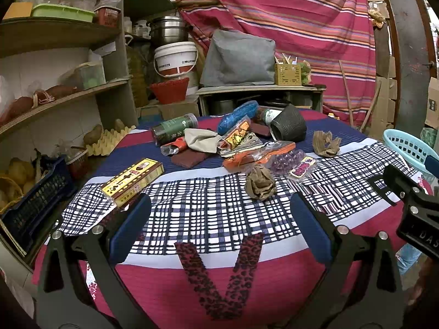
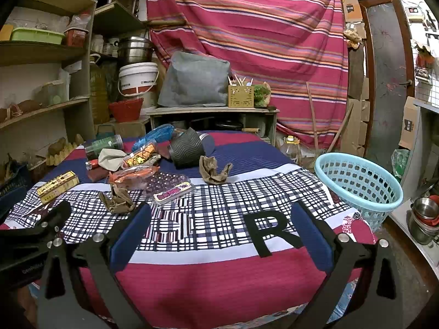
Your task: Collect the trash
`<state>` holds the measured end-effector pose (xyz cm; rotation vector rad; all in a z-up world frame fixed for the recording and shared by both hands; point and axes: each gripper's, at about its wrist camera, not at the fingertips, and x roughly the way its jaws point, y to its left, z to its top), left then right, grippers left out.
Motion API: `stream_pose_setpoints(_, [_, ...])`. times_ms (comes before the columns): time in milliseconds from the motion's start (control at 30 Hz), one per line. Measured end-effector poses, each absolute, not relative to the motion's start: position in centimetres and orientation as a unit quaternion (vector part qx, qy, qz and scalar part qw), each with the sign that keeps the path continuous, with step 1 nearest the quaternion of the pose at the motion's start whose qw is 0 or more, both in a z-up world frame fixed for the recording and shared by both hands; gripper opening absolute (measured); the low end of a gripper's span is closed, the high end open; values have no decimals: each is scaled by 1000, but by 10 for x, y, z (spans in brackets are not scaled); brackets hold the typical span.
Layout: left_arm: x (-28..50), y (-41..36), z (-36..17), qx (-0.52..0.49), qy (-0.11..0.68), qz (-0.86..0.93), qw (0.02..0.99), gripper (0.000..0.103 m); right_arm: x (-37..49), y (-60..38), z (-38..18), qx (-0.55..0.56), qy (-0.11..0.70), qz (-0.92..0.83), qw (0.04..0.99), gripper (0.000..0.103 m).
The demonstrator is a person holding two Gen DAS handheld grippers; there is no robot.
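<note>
Both grippers wide apart and empty, trash ahead, basket off to the right.

The left gripper [image 1: 219, 227] hovers over the checked cloth [image 1: 208, 213] with nothing between its spread fingers; the nearest trash, a brown wad [image 1: 259, 182], lies at about 1 o'clock from it, the yellow box [image 1: 133, 181] at 10 o'clock with its long axis running toward 2 o'clock. The right gripper [image 2: 222, 230] is equally spread and empty; the same wad [image 2: 118, 200] sits at its 10 o'clock, a second wad [image 2: 214, 171] at 12, the basket [image 2: 359, 183] at 2. I judge the left gripper is nearer the first wad.

trash [image 2: 131, 164] on table [image 2: 219, 274], basket [image 2: 359, 183] right
</note>
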<state>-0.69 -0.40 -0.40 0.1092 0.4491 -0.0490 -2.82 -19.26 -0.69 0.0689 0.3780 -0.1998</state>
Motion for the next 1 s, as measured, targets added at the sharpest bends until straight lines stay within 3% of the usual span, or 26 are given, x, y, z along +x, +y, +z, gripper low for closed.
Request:
stream_pose_setpoints(600, [33, 18, -8, 24, 271, -2, 962, 98, -5, -207, 0, 33, 216, -115, 969, 99])
stream_pose_setpoints(1000, [86, -15, -29, 21, 320, -41, 946, 98, 67, -248, -9, 62, 268, -103, 956, 99])
